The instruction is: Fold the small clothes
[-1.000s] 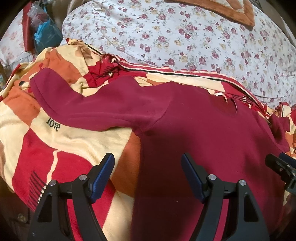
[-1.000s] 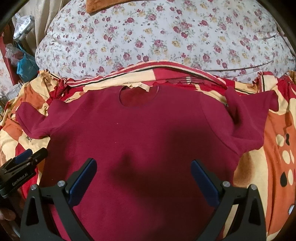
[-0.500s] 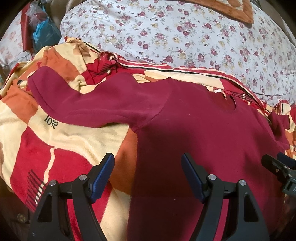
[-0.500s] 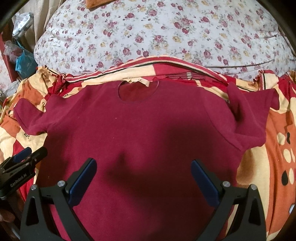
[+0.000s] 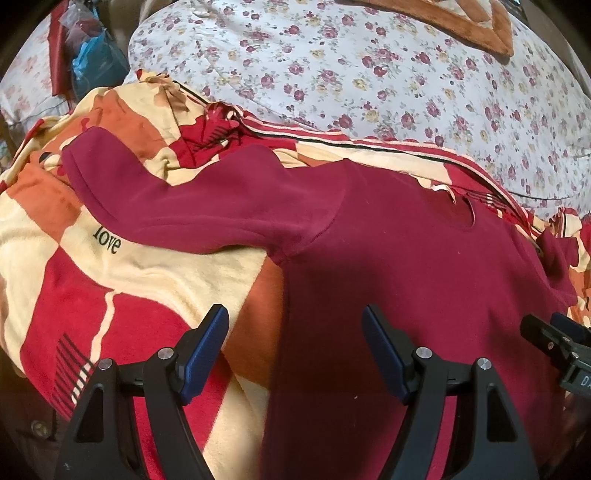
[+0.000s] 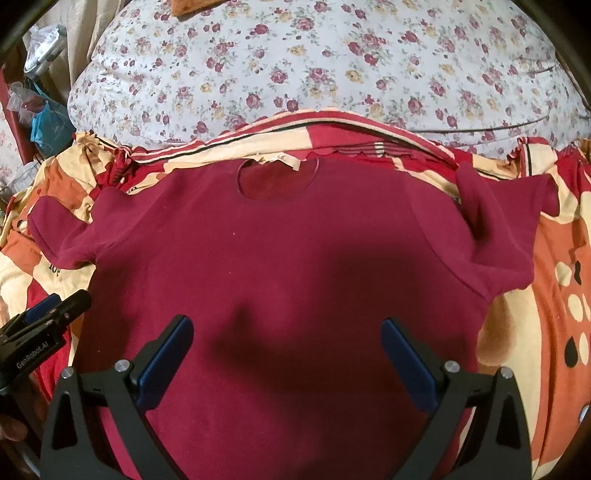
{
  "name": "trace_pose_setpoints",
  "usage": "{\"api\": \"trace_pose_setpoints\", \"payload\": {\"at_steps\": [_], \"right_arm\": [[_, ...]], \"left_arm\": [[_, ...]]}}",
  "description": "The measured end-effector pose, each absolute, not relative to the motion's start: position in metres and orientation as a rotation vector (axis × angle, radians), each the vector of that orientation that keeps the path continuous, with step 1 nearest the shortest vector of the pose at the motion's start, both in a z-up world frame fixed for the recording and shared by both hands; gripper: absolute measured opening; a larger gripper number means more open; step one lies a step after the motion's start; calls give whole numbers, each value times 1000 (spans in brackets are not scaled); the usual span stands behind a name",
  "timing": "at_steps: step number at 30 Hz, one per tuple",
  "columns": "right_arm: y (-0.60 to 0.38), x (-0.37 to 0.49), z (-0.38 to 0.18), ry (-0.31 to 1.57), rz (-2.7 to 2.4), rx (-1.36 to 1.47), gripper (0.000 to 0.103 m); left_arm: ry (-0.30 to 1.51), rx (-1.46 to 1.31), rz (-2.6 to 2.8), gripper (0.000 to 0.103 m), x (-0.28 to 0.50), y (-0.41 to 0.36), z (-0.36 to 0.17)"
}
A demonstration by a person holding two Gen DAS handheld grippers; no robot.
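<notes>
A dark red small sweater point(image 6: 280, 266) lies spread flat, neck hole point(image 6: 277, 181) away from me, on a red, orange and cream blanket point(image 5: 122, 280). Its left sleeve point(image 5: 192, 206) stretches out to the left; its right sleeve point(image 6: 502, 236) is bunched and partly folded. My left gripper point(image 5: 295, 332) is open and empty above the sweater's left side edge. My right gripper point(image 6: 286, 343) is open and empty above the lower body of the sweater. Each gripper's tip shows at the edge of the other's view, the right one point(image 5: 554, 339) and the left one point(image 6: 55, 306).
A large floral white quilt point(image 6: 332, 66) is piled behind the blanket. Blue and clear plastic bags point(image 5: 92, 62) sit at the far left. An orange-brown cloth point(image 5: 461, 18) lies on top of the quilt.
Both grippers have crept slightly forward over the sweater; the sweater and blanket lie as before. Both stay open.
</notes>
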State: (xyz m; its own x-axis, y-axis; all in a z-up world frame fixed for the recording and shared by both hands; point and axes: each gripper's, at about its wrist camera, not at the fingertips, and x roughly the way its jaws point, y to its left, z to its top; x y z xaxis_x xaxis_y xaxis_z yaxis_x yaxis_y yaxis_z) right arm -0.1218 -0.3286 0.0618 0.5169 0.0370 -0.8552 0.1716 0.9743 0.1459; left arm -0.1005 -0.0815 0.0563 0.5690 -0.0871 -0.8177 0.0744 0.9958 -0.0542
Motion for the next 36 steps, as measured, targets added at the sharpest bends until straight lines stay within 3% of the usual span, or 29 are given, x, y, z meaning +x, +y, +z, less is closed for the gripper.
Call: {"api": "trace_pose_setpoints", "payload": {"at_steps": [36], "right_arm": [[-306, -110, 53, 1060, -57, 170, 103]], "left_arm": [[953, -22, 13, 55, -83, -41, 55]]}}
